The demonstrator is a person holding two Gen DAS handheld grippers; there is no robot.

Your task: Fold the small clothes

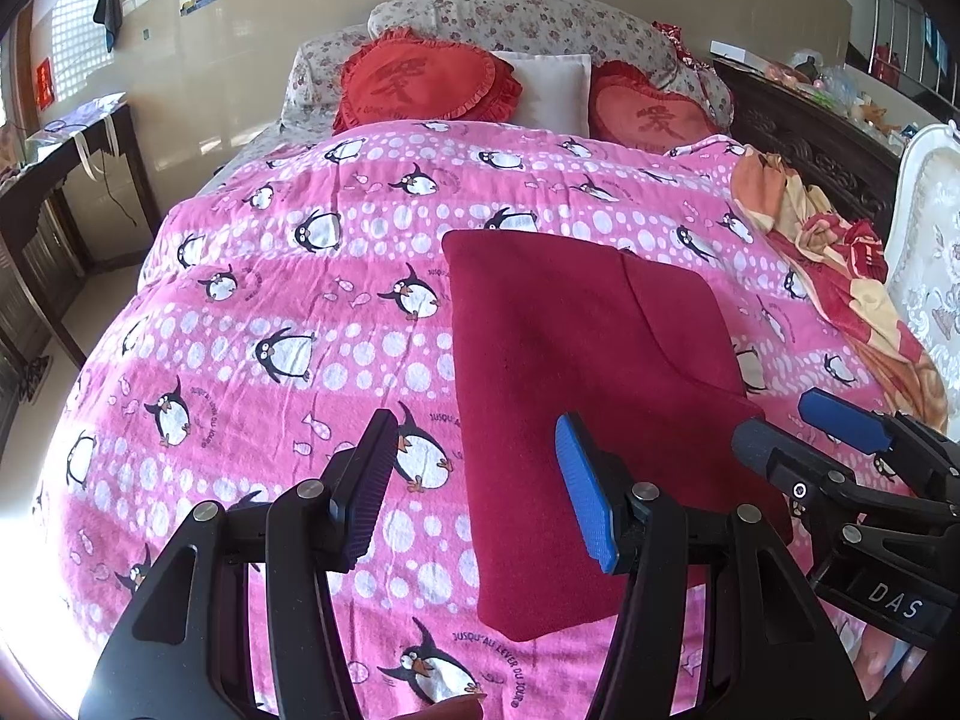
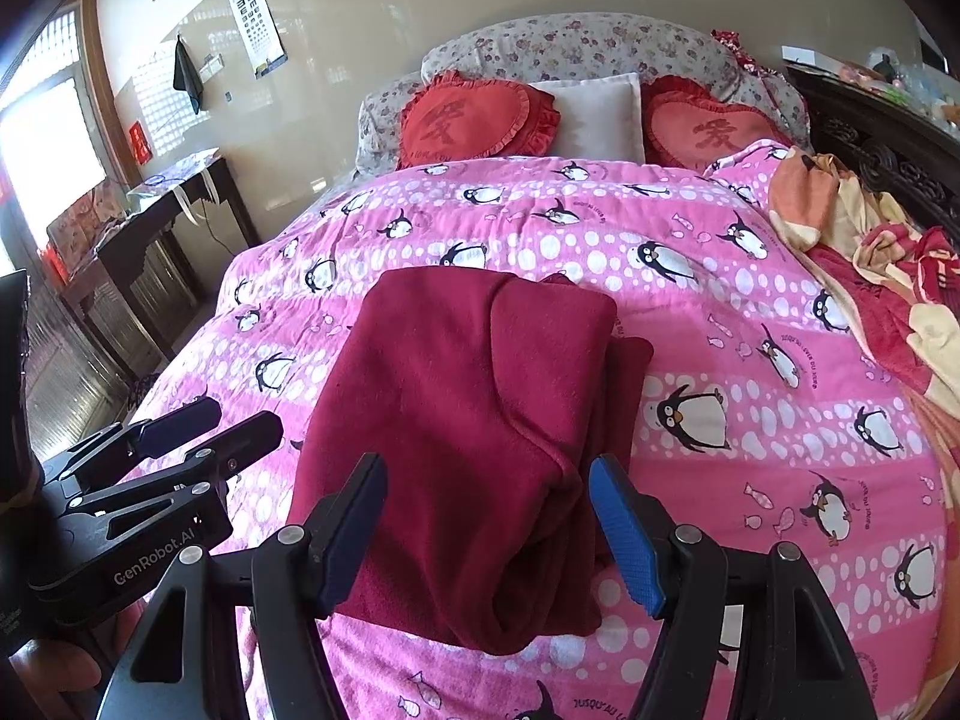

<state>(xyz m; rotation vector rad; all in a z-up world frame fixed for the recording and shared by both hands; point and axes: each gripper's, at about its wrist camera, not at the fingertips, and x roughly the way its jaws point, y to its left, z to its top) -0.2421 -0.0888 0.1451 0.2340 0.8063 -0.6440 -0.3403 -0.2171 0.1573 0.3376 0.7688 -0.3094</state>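
A bed (image 1: 252, 324) under a pink penguin quilt carries a folded maroon garment (image 1: 576, 372) mid-bed and heart cushions (image 1: 420, 81) at its head.

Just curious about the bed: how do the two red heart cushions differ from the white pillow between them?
The heart cushions are red, heart-shaped, frilled at the edge and bear a large character. The white pillow is plain, rectangular and unfrilled. All lean against the floral bedding at the head of the bed.

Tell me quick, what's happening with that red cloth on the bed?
Both hand-held grippers, left and right, open, holding nothing. Dark red garment lies folded on the pink penguin bedspread. Nothing in the way.
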